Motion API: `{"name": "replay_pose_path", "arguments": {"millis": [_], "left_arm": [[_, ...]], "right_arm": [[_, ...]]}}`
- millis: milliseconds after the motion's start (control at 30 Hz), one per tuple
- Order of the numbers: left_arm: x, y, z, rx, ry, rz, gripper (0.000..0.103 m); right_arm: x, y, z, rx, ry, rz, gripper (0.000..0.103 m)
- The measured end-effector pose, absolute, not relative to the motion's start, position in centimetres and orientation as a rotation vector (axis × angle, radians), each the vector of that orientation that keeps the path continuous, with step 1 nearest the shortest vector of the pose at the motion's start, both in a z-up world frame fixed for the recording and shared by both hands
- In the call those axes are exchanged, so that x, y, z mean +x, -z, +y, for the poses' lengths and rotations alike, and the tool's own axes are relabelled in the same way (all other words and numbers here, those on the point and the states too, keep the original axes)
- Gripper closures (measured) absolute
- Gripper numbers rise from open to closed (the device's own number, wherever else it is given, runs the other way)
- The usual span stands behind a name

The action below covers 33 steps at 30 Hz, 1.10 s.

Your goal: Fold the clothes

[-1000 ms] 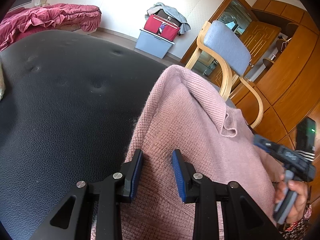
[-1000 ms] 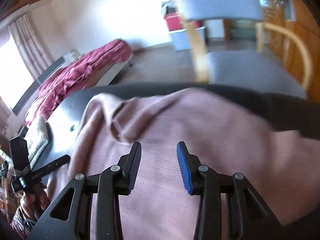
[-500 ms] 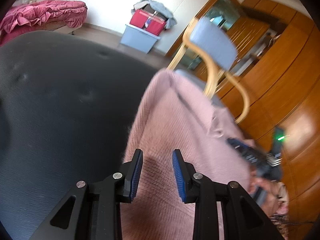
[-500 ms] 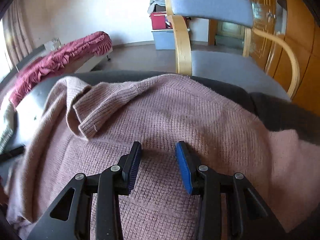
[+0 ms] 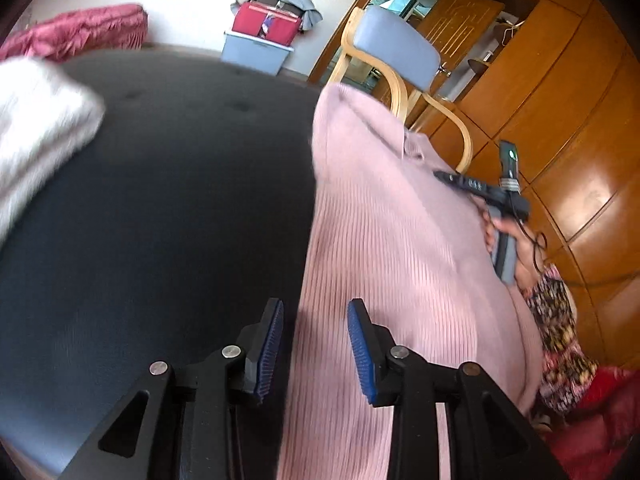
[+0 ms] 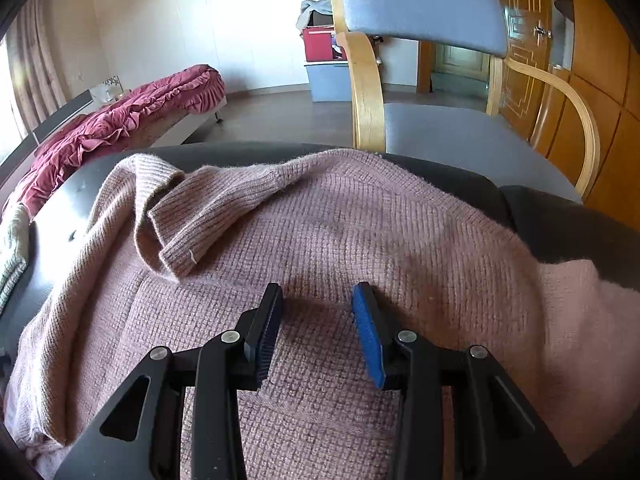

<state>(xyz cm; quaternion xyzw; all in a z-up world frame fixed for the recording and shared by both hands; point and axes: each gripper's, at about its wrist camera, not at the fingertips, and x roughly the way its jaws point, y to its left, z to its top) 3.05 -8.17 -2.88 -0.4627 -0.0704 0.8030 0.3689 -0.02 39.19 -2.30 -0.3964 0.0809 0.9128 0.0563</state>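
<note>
The black padded surface [image 5: 160, 208] takes up most of the left view, and a pink knit sweater [image 6: 360, 240] is spread over its right part, with one edge draping off toward the person. The knit is ribbed and fuzzy; a sleeve [image 6: 216, 216] is folded back across the body, cuff lying on top near the upper left in the right view.

Left claw [image 5: 316, 344] sits low and tilted, pointing along the sweater's left edge — one finger over bare black surface, the other over pink knit, jaws spread apart with nothing between them. The view is blurred, so I can't tell if the tips touch the fabric.

Right claw [image 6: 318, 324] points down at the middle of the sweater, jaws also apart and gripping nothing, tips right at the knit or just above it — hard to say which. In the left view a hand [image 5: 516, 248] wraps the right claw's grey handle, over the sweater's far side, with a patterned sleeve [image 5: 556, 320] behind it.

A white folded knit [image 5: 36, 128] lies at the far left of the surface. A wooden chair [image 6: 440, 80] with grey cushions stands just beyond.
</note>
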Motion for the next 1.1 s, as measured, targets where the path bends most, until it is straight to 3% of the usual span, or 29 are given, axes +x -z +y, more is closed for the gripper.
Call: {"name": "replay_pose_path", "arguments": {"millis": [367, 400, 433, 467, 533, 900, 1100], "left_arm": [[6.9, 3.4, -10.5, -1.116, -2.072, -0.199, 0.07], [7.0, 3.5, -10.5, -1.11, -2.082, -0.199, 0.074], [7.2, 3.5, -10.6, -1.104, -2.091, -0.198, 0.087], [7.3, 3.6, -10.6, -1.098, -2.101, -0.198, 0.093], [7.5, 3.4, -10.5, -1.094, -2.123, -0.188, 0.099], [2.3, -5.4, -11.2, -0.957, -2.398, 0.102, 0.1], [-4.4, -6.3, -12.6, -1.03, -2.606, 0.195, 0.099]], "right_arm": [[-0.1, 2.2, 39.4, -1.205, -2.783, 0.254, 0.059], [-0.1, 2.2, 39.4, -1.205, -2.784, 0.256, 0.058], [-0.1, 2.2, 39.4, -1.205, -2.785, 0.258, 0.058], [-0.2, 2.2, 39.4, -1.206, -2.787, 0.261, 0.057], [-0.2, 2.2, 39.4, -1.206, -2.789, 0.266, 0.057], [-0.2, 2.2, 39.3, -1.202, -2.797, 0.303, 0.057], [-0.1, 2.3, 39.5, -1.2, -2.803, 0.333, 0.057]]}}
